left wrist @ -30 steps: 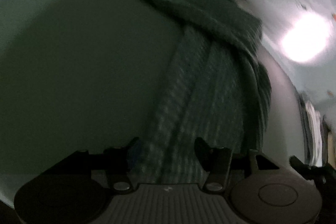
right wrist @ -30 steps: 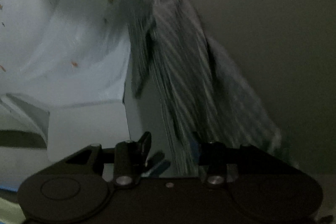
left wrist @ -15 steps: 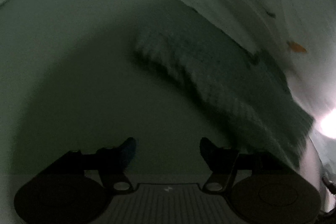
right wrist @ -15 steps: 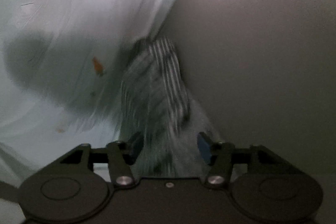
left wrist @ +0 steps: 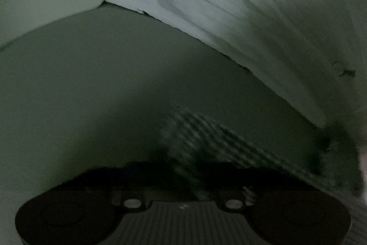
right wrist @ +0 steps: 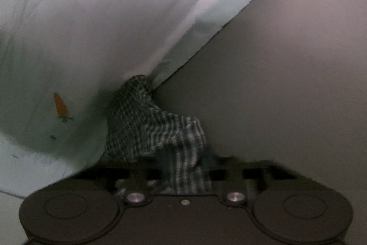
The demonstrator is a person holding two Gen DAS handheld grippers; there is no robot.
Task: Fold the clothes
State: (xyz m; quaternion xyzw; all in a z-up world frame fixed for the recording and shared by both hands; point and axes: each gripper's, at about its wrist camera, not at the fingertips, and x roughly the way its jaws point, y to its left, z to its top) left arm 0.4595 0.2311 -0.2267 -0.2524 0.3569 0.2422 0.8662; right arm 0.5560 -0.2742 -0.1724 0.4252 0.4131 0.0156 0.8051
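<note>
While both views are dim, the right wrist view shows most: the right tool [right wrist: 183, 167] is closing, its jaws pinching the checked cloth [right wrist: 146, 128], which bunches against a pale sheet [right wrist: 103, 26] with a carrot print [right wrist: 60, 105]. From the left wrist, the left tool [left wrist: 183, 169] is closing on that cloth [left wrist: 206, 137], lying on the grey desk [left wrist: 103, 84].
</note>
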